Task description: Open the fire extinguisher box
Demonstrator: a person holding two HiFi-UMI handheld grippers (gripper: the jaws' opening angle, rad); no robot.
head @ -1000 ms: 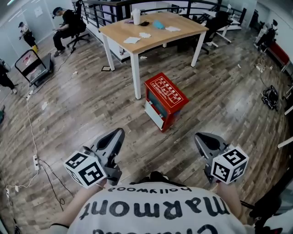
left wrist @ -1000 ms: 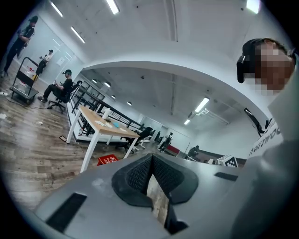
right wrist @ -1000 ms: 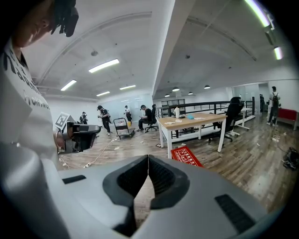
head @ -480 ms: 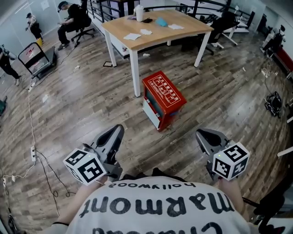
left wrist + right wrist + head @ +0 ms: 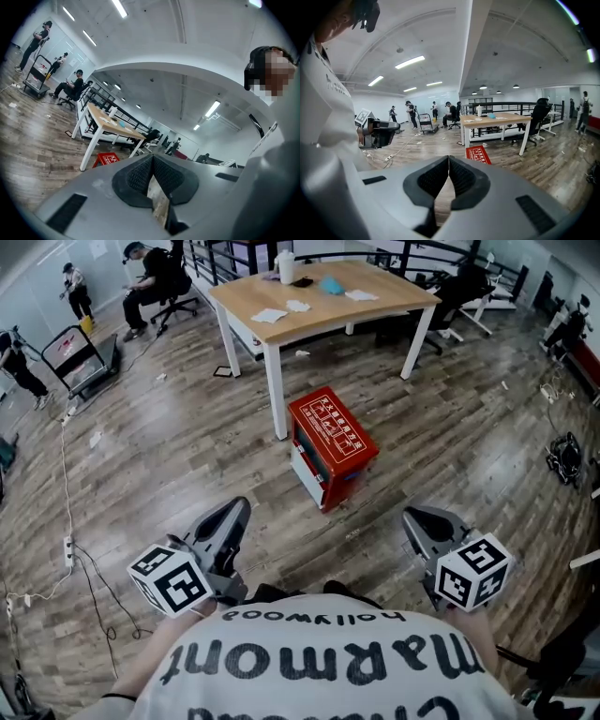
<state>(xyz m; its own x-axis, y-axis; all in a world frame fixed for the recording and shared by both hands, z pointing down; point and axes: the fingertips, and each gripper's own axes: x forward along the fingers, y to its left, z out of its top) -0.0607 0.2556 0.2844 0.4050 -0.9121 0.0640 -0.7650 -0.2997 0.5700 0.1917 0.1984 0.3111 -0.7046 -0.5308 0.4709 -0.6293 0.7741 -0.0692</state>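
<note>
Fire extinguisher box (image 5: 333,444) stands on the wooden floor (image 5: 187,456), ahead of both tools and roughly centred between them in the head view, well apart from each, touching neither. It sits just beside the front leg of the pale wood counter (image 5: 375,298), on the near side of it. The left hand-held gripper (image 5: 238,506) is low left of the box, with its jaws closed tight together and nothing between them; the left gripper view shows the ribbed pads meeting at the tip and the red box small, beyond and left of the tip. The right hand-held gripper (image 5: 412,517) is low right of the box, jaws likewise pressed together and empty; the right gripper view shows the box past the tip, slightly right, in front of the counter. The box is red, its top lid lying flat, with a white-framed panel of white characters on the lid, too small to read. Its front face has a dark glazed upper part and a pale lower strip. The person's white shirt (image 5: 319,671) carries black print that reads upside down from the head view: "hollywood" in small letters, "marmont" in large ones, and a third line cut by the frame edge, unreadable. Marker cubes (image 5: 170,580) on both tools show black-and-white square codes, no text. The counter holds papers, a white cup and a blue item; no writing is legible there.
</note>
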